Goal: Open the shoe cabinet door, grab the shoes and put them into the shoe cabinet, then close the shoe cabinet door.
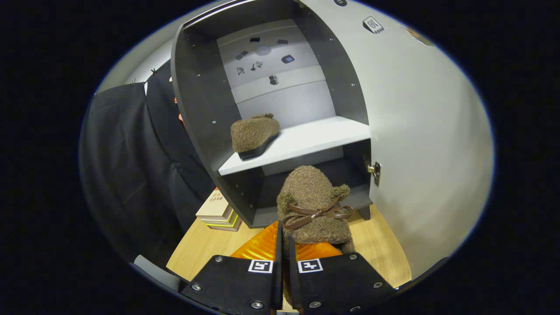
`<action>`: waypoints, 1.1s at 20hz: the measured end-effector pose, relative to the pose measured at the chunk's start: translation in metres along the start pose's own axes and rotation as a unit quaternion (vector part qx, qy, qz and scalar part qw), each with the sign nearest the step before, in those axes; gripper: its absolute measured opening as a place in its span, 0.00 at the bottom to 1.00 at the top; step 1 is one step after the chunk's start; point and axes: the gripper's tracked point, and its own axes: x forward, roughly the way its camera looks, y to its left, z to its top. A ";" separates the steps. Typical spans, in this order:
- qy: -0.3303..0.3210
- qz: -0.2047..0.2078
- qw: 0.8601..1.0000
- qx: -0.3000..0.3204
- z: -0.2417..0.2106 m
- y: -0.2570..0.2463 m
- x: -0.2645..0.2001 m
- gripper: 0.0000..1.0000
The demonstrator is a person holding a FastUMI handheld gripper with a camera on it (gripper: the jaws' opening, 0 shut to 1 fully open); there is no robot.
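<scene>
Hand-held gripper [283, 245] pinches 1 brown slipper [314, 205] before the open shoe cabinet [197, 109]; another slipper [254, 135] rests on its shelf [315, 138].

Non-task stuff: stack of books [217, 212] at lower left of centre, lying flat on the light wood table [385, 245], pale cover on top, yellow-edged one under it. Dark cloth [127, 166] hangs over the left side of frame, with pale wall [144, 61] above it at upper left. Upper centre, a pale rear panel [273, 70] carries a scatter of small dark bits, too small to identify; ribbed orange sheet [258, 247] lies on the table at bottom centre.
</scene>
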 end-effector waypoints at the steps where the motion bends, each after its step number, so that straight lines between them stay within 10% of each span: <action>1: -0.008 0.002 1.000 -0.005 0.014 0.002 0.001 0.07; 22: -0.067 -0.006 0.994 -0.083 0.202 -0.002 0.122 0.06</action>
